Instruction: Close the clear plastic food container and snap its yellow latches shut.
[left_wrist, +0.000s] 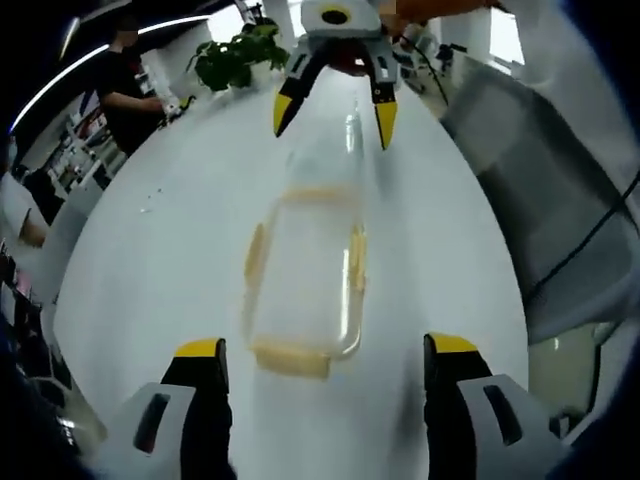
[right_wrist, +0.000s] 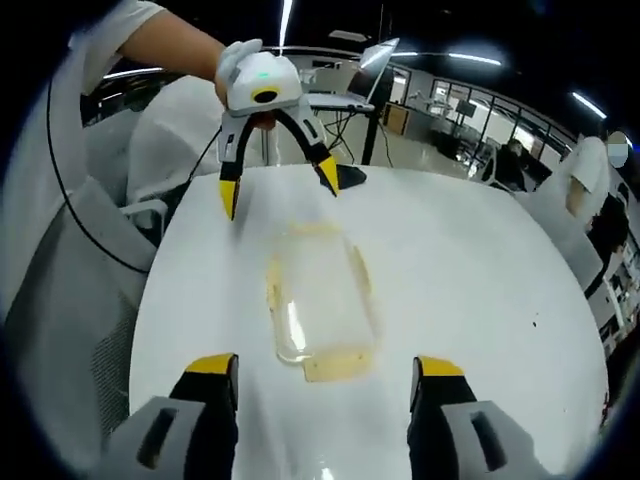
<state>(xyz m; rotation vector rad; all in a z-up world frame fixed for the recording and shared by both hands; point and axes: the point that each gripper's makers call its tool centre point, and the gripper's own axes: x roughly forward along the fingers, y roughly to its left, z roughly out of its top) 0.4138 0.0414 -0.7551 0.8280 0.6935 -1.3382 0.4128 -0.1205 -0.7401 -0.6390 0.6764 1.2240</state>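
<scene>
Facing across the container (left_wrist: 305, 290) on the white table (left_wrist: 150, 270), both grippers gape; plant (left_wrist: 235, 58) beyond

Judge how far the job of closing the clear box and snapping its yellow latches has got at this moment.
Done: the lid looks already on the clear box, though blur leaves this uncertain. In hand: nothing; the left gripper and right gripper hover open at opposite ends of the box, touching nothing. Left: pressing the yellow latches shut; whether any is snapped cannot be told.
</scene>
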